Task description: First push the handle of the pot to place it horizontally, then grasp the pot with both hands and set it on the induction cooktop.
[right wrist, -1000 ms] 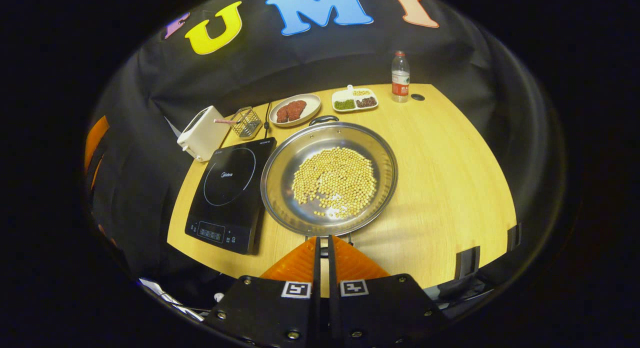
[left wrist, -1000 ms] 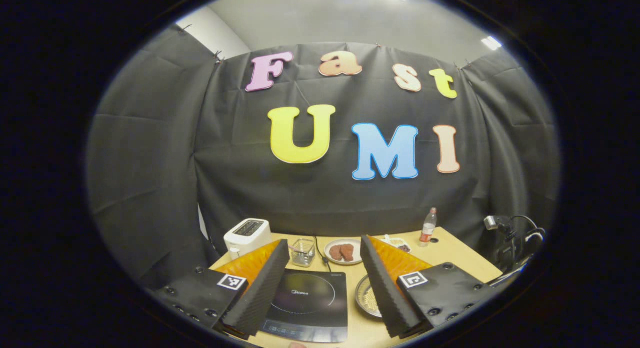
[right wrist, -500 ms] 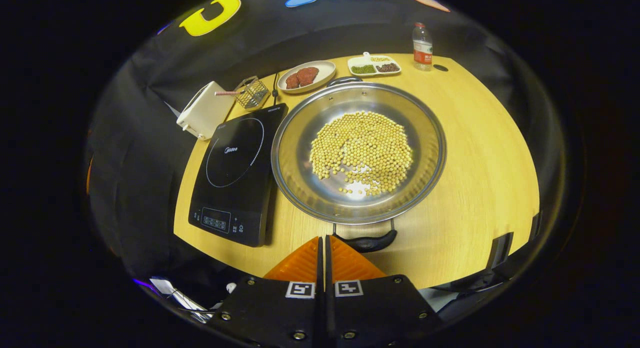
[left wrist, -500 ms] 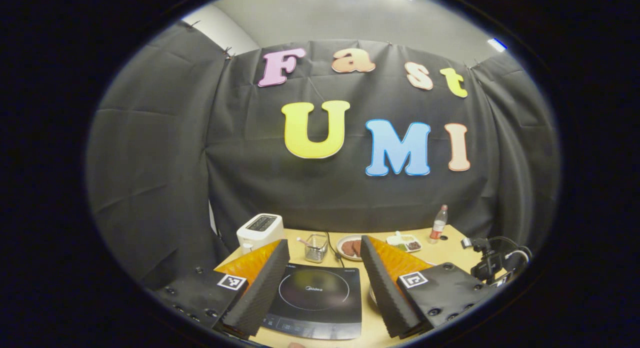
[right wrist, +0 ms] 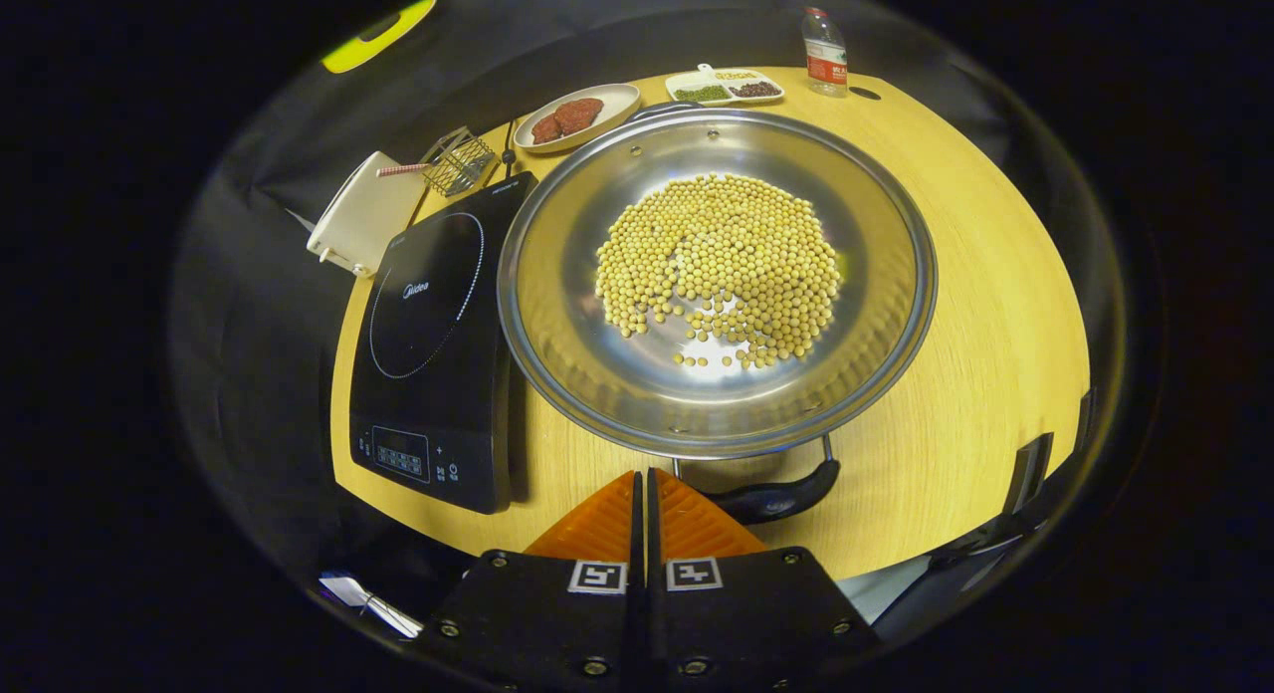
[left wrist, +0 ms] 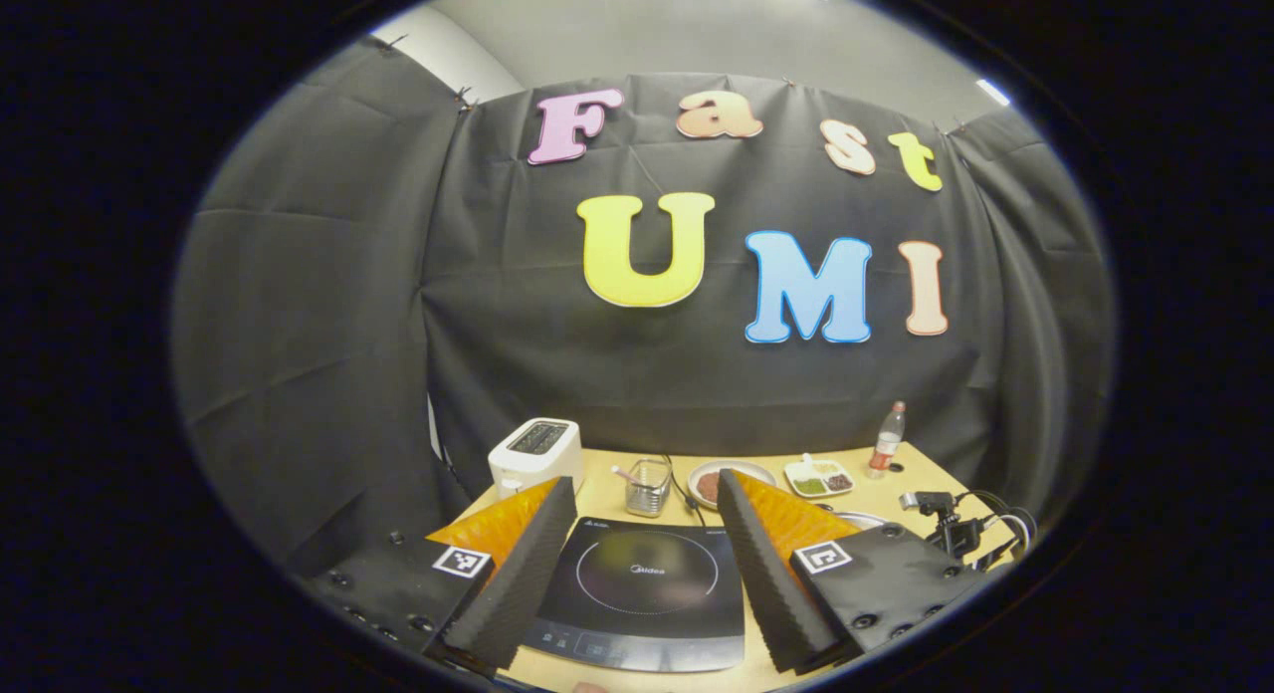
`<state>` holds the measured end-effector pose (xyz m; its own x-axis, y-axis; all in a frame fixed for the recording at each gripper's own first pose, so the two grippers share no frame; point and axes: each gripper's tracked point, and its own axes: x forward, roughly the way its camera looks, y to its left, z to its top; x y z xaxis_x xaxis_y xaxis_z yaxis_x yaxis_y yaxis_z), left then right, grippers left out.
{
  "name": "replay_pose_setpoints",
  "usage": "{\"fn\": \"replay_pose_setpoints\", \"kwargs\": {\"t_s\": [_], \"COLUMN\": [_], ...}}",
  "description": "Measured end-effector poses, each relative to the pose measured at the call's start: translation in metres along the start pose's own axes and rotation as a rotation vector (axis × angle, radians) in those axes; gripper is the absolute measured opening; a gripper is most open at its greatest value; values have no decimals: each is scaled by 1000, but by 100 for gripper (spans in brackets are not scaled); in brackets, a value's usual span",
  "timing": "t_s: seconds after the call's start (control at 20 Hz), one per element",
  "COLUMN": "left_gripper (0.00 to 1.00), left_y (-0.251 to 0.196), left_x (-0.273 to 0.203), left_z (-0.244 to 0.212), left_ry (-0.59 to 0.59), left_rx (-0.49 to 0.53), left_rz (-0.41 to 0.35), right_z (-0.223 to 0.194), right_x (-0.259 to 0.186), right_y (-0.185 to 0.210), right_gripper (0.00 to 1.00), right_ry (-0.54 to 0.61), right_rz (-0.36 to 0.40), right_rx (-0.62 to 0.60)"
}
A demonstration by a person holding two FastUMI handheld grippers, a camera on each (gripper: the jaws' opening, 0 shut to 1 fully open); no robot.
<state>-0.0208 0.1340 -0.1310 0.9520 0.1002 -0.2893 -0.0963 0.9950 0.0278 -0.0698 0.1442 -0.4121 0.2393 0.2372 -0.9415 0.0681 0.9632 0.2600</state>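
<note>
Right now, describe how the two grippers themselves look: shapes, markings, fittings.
The left gripper has two wedge-shaped fingers with ribbed foam-like inner faces, each on a flat dark plate carrying a square black-and-white marker and small screws. The right gripper has the same build: ridged wedge fingers, dark plates, two square markers side by side, round screws near the bottom edge.

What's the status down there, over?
Right gripper shut, empty, beside the pot's near handle. Left gripper open above the induction cooktop. Pot of beans on the table, beside the cooktop. Nothing blocking.
</note>
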Motion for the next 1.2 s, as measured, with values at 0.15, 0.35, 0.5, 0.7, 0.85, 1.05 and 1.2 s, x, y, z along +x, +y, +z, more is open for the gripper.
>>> {"fn": "replay_pose_setpoints", "kwargs": {"t_s": [0.15, 0.35, 0.5, 0.7, 0.85, 1.05, 1.2], "left_gripper": [97, 93, 92, 96, 92, 92, 92], "left_y": [5, 3, -4, -22, -42, -75, -105], "left_x": [5, 13, 21, 26, 30, 27, 28], "left_z": [0, 1, -3, -8, -9, -8, -15], "left_ry": [6, 3, 13, 35, 47, 57, 67], "left_rx": [-4, -5, -7, -4, 10, 11, 25], "left_rz": [-17, -57, -88, -119, -127, -127, -131], "right_z": [2, 6, 8, 10, 8, 10, 13], "right_x": [8, 13, 11, 9, 6, 2, -3], "right_y": [2, -5, -19, -34, -43, -63, -81], "right_gripper": [0, 0, 0, 0, 0, 0, 0], "right_ry": [-6, -19, -34, -40, -34, -22, -9], "right_rz": [-4, -6, -25, -31, -15, -18, -10], "right_rx": [43, 142, 178, 195, 196, 153, 135]}}
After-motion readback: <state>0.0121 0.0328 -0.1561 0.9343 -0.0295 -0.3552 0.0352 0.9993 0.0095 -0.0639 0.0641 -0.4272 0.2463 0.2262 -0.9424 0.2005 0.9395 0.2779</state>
